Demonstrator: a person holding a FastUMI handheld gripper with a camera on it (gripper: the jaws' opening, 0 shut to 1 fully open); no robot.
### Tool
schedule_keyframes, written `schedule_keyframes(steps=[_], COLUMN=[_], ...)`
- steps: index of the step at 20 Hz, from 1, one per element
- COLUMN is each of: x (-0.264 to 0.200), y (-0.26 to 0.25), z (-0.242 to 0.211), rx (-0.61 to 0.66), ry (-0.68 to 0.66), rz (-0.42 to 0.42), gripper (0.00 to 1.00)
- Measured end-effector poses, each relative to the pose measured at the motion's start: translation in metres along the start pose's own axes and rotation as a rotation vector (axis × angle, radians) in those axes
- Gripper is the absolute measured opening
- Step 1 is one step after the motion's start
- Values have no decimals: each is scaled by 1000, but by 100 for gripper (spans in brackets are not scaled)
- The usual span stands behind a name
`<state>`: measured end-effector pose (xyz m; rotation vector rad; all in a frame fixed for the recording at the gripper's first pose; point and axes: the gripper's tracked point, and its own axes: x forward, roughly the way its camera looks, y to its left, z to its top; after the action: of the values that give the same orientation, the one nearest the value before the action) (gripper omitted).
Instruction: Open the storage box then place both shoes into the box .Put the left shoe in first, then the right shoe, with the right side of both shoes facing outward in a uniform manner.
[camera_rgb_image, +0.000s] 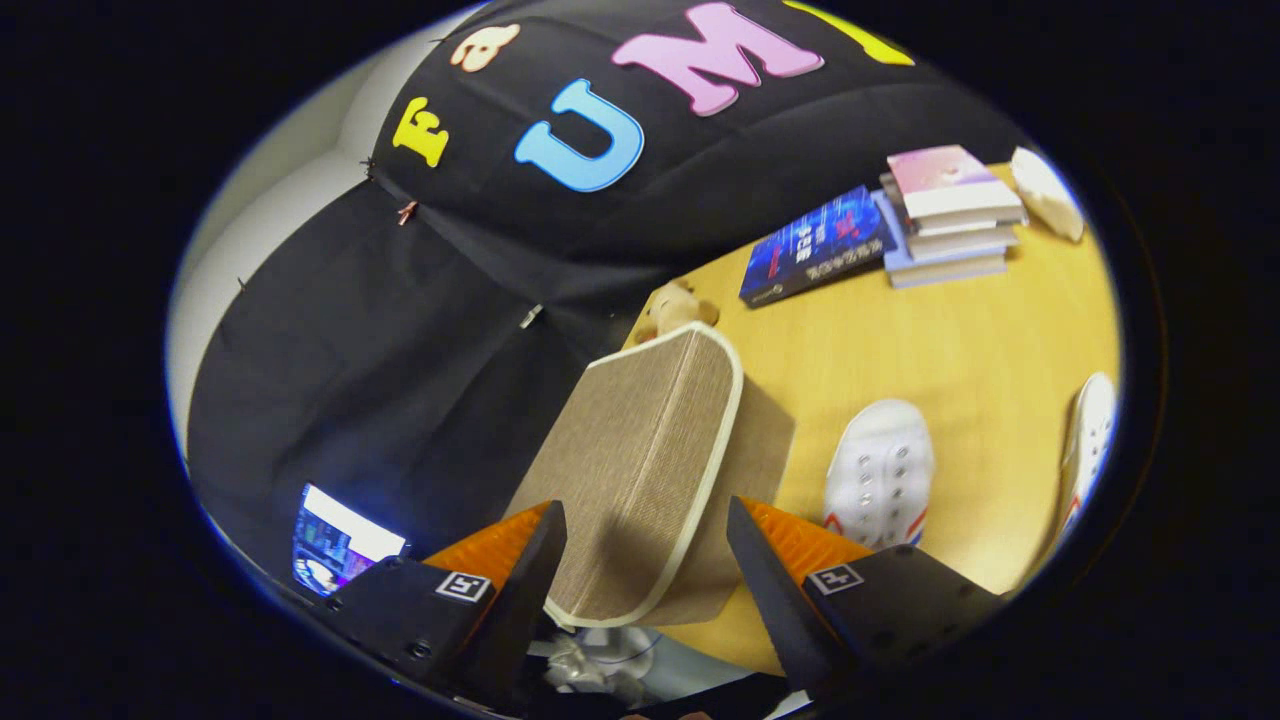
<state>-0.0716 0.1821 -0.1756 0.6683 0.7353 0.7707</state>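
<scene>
Fingers (647, 560) spread apart frame the storage box (640, 460), gripping nothing; its lid edge lies between them, likely lined up for opening. Woven beige fabric with cream piping covers the box, which stands closed on the wooden surface (900, 330). Beside it wait 2 white shoes, 1 near (880, 475) and 1 farther off (1090, 435), beyond them stacked books (950, 215).

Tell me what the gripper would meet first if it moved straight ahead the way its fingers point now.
Most likely the storage box: its fabric lid sits between and just beyond the open gripper. Depth is unclear, but nothing looks nearer. The white shoe lies off to the side.
</scene>
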Motion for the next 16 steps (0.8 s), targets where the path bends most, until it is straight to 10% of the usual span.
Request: schedule_keyframes(steps=[16], x=[23], y=[20], z=[-44], rx=[448], ry=[221], rz=[337], gripper=[96])
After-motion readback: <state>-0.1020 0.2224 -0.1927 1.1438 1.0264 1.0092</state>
